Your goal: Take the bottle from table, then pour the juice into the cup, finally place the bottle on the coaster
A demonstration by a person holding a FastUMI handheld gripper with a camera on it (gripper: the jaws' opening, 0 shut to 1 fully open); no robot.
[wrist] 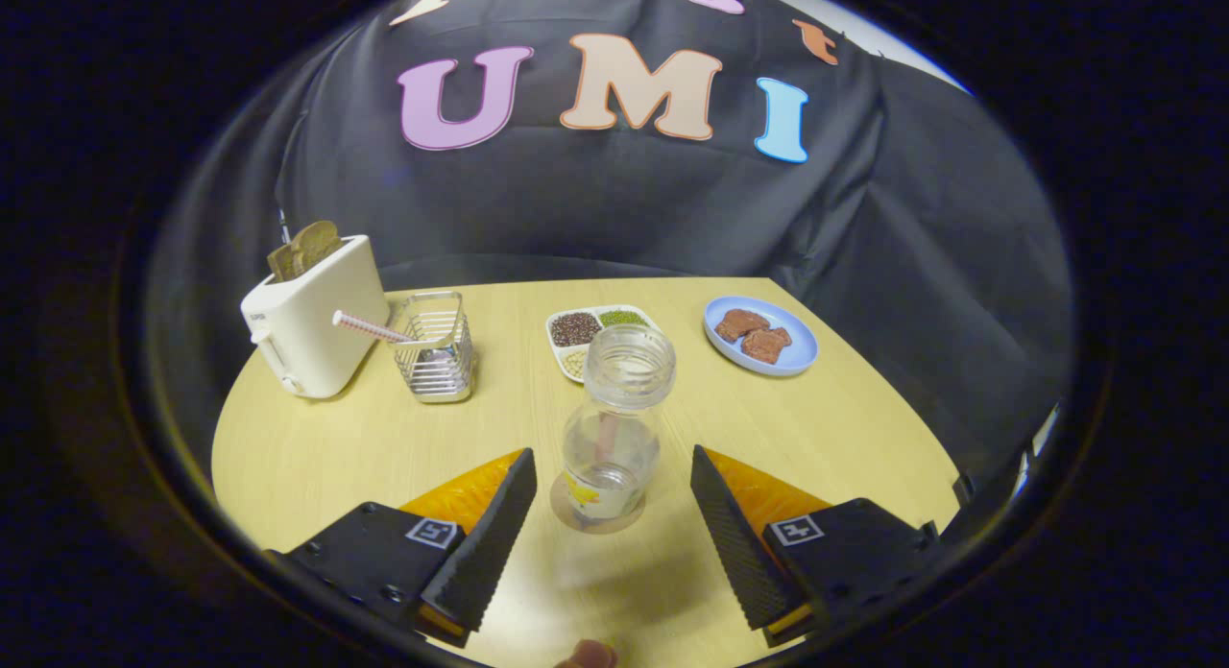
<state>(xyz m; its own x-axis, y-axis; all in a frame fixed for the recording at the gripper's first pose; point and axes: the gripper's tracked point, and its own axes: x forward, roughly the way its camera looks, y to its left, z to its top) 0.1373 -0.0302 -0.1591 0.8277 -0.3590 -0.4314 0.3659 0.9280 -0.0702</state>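
A clear, capless plastic bottle (614, 428) stands upright on a round brown coaster (597, 522) on the light wooden table (336, 457). It looks nearly empty, with a yellow label low on its side. My gripper (611, 455) is open. The black ribbed fingers (490, 543) stand on either side of the bottle with a clear gap on each side, touching nothing. The bottle sits just between and slightly ahead of the fingertips.
Beyond the bottle lies a white divided tray of beans (590, 337). A wire basket (437, 351) holding a striped straw and a white toaster (312, 313) with toast stand at the far left. A blue plate (760, 342) with brown pieces is at the far right. A small brownish thing (588, 655) shows nearest me.
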